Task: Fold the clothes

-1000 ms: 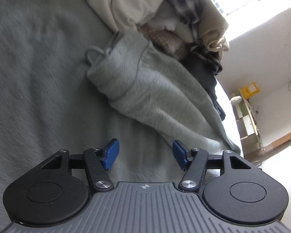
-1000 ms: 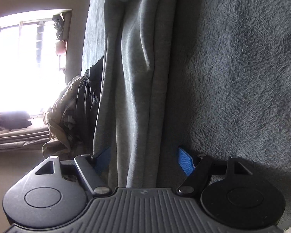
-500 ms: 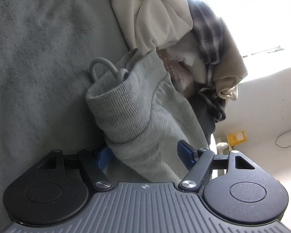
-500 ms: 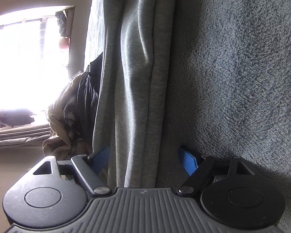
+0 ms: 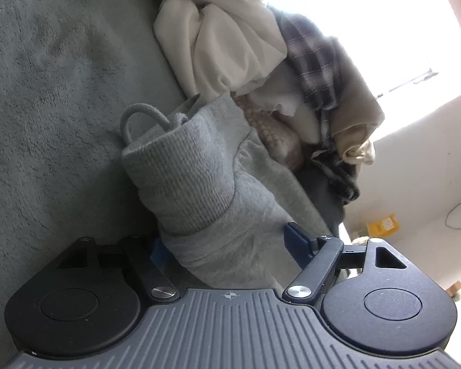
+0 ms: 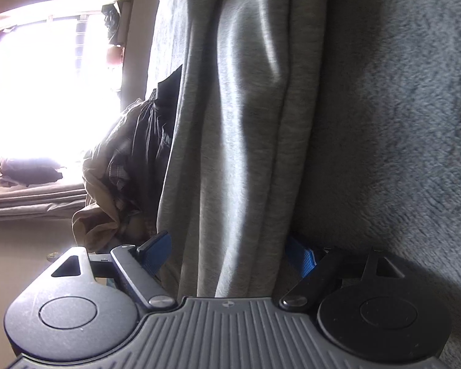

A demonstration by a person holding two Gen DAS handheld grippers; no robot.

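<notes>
Grey-green fuzzy fleece blanket (image 5: 52, 98) fills the left wrist view, bright window glare at upper right. Light grey knit sweatpants with ribbed waistband (image 5: 199, 184) lie on the blanket, long axis running from the gripper up and away; the waistband end points toward the top, with a looped grey drawstring (image 5: 138, 117) sticking out of it. Ribbing is folded over and bunched, the fabric below it soft and wrinkled. Just past the waistband sits a heap of cream, plaid and tan laundry (image 5: 276, 61). Left gripper (image 5: 227, 246) straddles the cloth, blue pads apart, jaws have just been opening; sweatpants between them, not pinched.

Right wrist view: same blanket (image 6: 399, 123) to the right of the sweatpants (image 6: 239, 123), window at left. Here the garment runs as a long narrow strip straight up from the gripper, with lengthwise folds and smooth sheen. Tan and dark laundry (image 6: 123, 169) lies left of it. Right gripper (image 6: 227, 255) is spread wide, jaws just opening, cloth loose between the pads.
</notes>
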